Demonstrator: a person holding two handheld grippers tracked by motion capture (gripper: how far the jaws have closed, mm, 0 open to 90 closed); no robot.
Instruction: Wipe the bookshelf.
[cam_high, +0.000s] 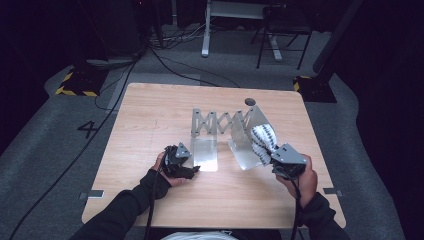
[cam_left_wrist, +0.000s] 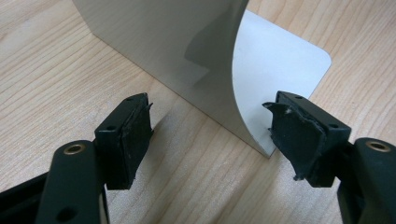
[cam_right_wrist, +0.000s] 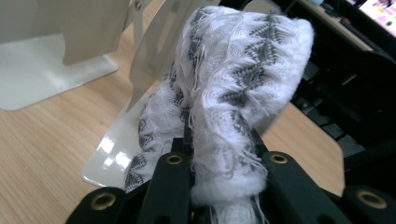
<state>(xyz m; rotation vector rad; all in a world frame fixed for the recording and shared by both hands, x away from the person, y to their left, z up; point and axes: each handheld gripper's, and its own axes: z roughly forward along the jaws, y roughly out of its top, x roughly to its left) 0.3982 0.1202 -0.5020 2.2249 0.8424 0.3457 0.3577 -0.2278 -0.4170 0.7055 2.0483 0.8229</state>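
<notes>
Right now my right gripper (cam_high: 274, 156) has its jaws squeezed tight on a rolled-up white and grey cloth (cam_right_wrist: 233, 93). The cloth is up off the table (cam_high: 150, 115), just in front of the right plate (cam_high: 247, 142) of the metal folding rack (cam_high: 220, 122), and it may be brushing that plate.

The cloth is soft and floppy, and its loose threads could catch on the plate's edge. If I push too hard, the thin plate could tip or slide, since the rack stretches like an accordion. The roll could also come undone if I let go too soon.

My left gripper (cam_high: 192, 169) sits low on the table at the near end of the left plate (cam_left_wrist: 280, 70). Its jaws are wide apart and hold nothing; the plate's corner is between them but not pinched.

My right hand (cam_high: 300, 177) is raised a little and points the cloth away from me. My left hand (cam_high: 162, 172) rests flat and low.
</notes>
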